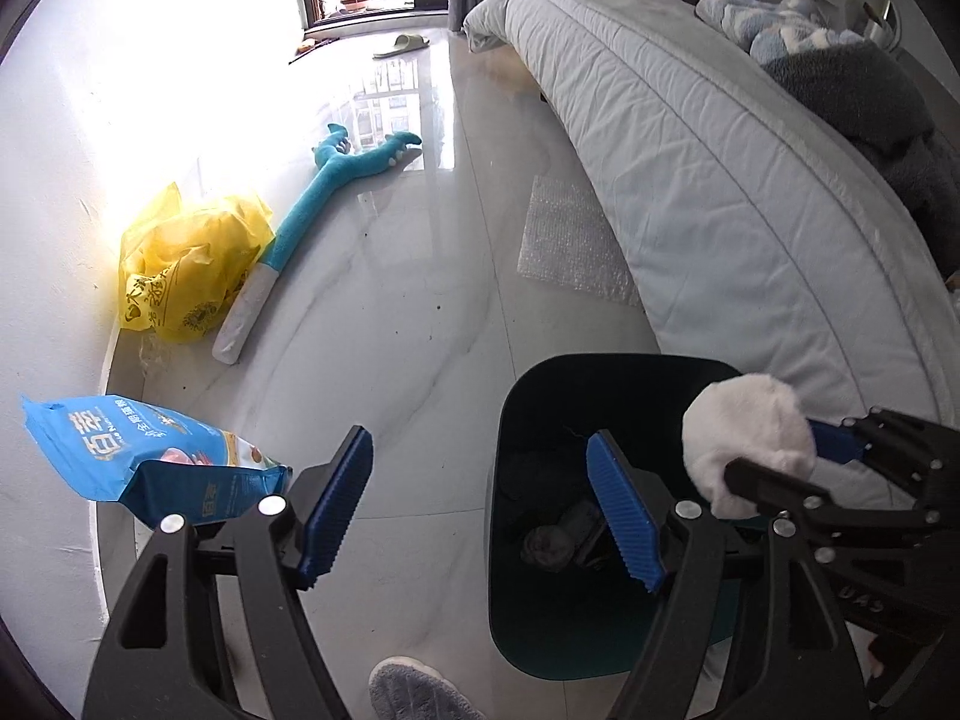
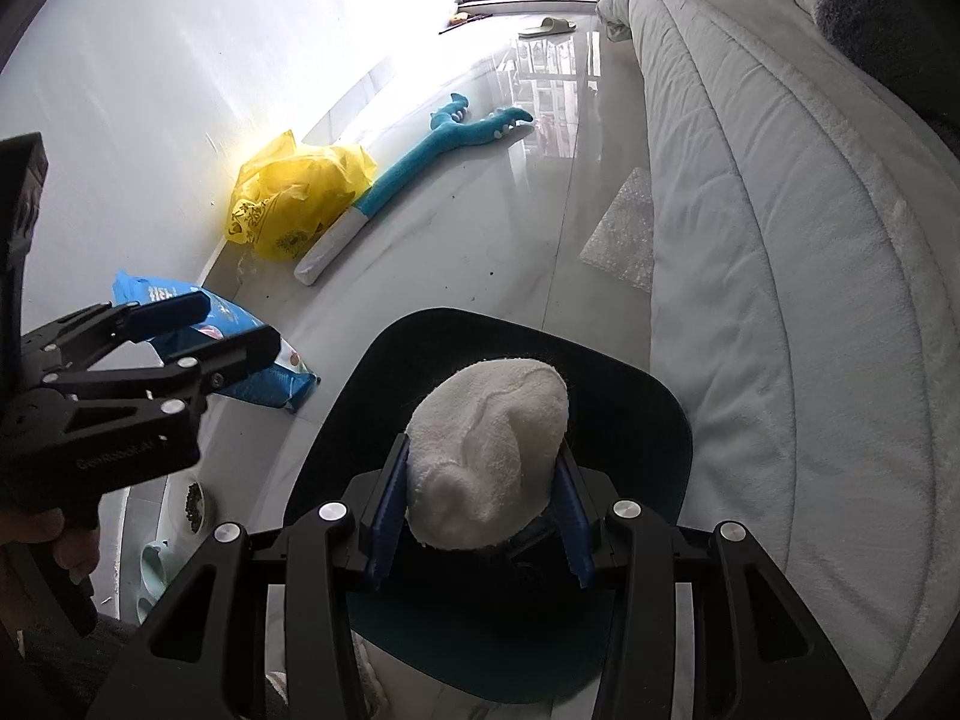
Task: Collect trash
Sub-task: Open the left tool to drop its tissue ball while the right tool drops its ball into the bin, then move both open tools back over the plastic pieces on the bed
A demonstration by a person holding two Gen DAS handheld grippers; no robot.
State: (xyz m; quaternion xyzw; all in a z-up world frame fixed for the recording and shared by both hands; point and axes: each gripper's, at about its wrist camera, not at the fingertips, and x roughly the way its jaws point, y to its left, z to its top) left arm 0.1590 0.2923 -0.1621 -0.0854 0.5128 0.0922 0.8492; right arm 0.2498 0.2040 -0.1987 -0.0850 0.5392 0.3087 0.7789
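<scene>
Right tool (image 2: 480,516): clamped on a white fluffy wad (image 2: 489,456), held over the open dark bin (image 2: 654,414) beside the bed (image 2: 780,240). Left tool (image 1: 480,510): wide, empty, above the floor (image 1: 420,330). Along the wall: blue packet (image 1: 150,462), yellow bag (image 1: 186,264).

Each hand-held gripper (image 1: 480,516) is a black plastic frame with cut-out slots, round silver screws and ribbed blue pads (image 1: 624,516). Faint embossed lettering marks the left body. A grey fuzzy slipper (image 1: 414,690) is worn.
</scene>
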